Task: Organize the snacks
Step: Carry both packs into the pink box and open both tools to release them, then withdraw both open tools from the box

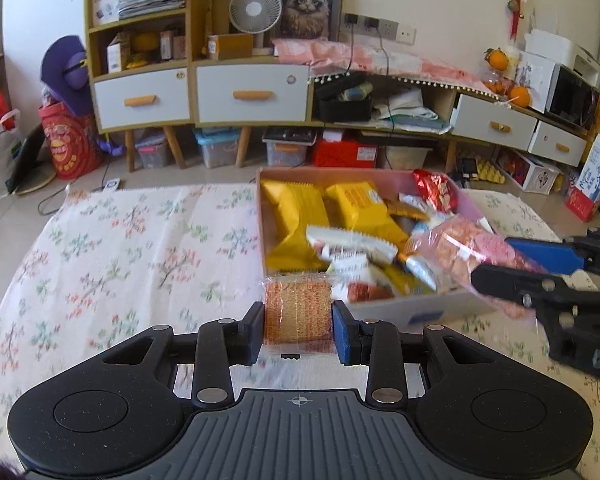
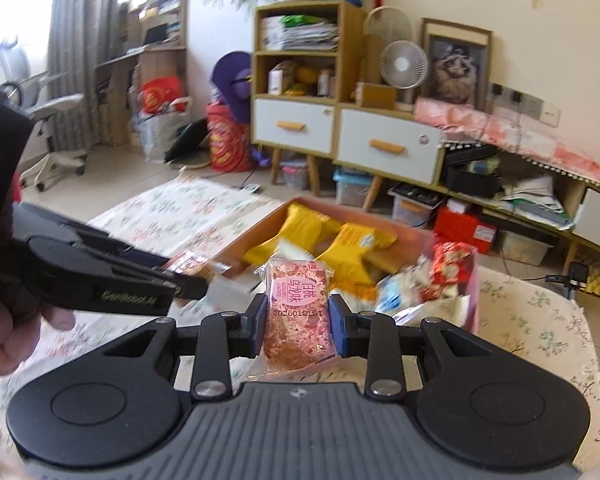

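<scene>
Left gripper (image 1: 298, 326) is pinching an orange-printed wrapped snack (image 1: 298, 312) across its width, jaws narrow, hovering over the floral cloth (image 1: 120, 248) just near of the cardboard box (image 1: 400, 312). Right gripper (image 2: 298, 326) is clamping a pink wrapped cake bar (image 2: 298, 316) at mid-body, also above the cloth, near side of the box. Box is sitting right of centre, crowded with yellow packets (image 1: 296, 216) and a red packet (image 1: 436, 190).

Handling, judged: both snacks are looking light, film-wrapped, slippery and crinkly, with crumbly contents likely crushing under a hard squeeze. Gripping across the firm middle, not the thin sealed ends, is seeming safest.
</scene>
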{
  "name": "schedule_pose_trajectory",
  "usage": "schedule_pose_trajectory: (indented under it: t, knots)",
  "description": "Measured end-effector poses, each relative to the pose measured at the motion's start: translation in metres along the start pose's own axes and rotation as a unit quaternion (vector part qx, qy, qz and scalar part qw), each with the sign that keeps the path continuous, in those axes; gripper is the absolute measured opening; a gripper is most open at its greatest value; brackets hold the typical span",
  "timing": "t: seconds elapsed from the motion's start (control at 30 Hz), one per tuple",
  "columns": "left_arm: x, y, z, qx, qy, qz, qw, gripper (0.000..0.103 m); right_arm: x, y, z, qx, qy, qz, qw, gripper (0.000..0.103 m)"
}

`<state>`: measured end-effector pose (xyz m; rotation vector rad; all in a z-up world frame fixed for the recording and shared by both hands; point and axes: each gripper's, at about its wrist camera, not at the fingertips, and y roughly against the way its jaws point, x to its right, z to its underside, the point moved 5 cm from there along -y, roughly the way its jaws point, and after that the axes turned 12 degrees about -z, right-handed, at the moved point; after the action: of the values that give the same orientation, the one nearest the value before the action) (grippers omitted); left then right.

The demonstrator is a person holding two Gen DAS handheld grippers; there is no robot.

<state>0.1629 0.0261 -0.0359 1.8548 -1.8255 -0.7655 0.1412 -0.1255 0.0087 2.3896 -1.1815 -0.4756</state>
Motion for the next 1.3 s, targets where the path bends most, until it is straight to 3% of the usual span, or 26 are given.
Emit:
schedule_pose_trajectory:
  t: [0.33,0.87,1.3]
  knots:
    - [0.015,-0.032,-0.023,-0.002,-0.029,0.014,0.9995,0.032,0.037,-0.026,-0.008,0.012,-0.035,0.043,0.998,0.029]
    - [0.013,-0.06,-0.023,-0.012,-0.014,0.012,0.9998,0.034,0.046,-0.043,-0.009,0.014,-0.058,0.057,0.997,0.026]
    - [0.019,-0.026,-0.016,-0.02,-0.015,0.018,0.9995,0.066,0.046,-0.012,-0.015,0.027,-0.078,0.065,0.994,0.054]
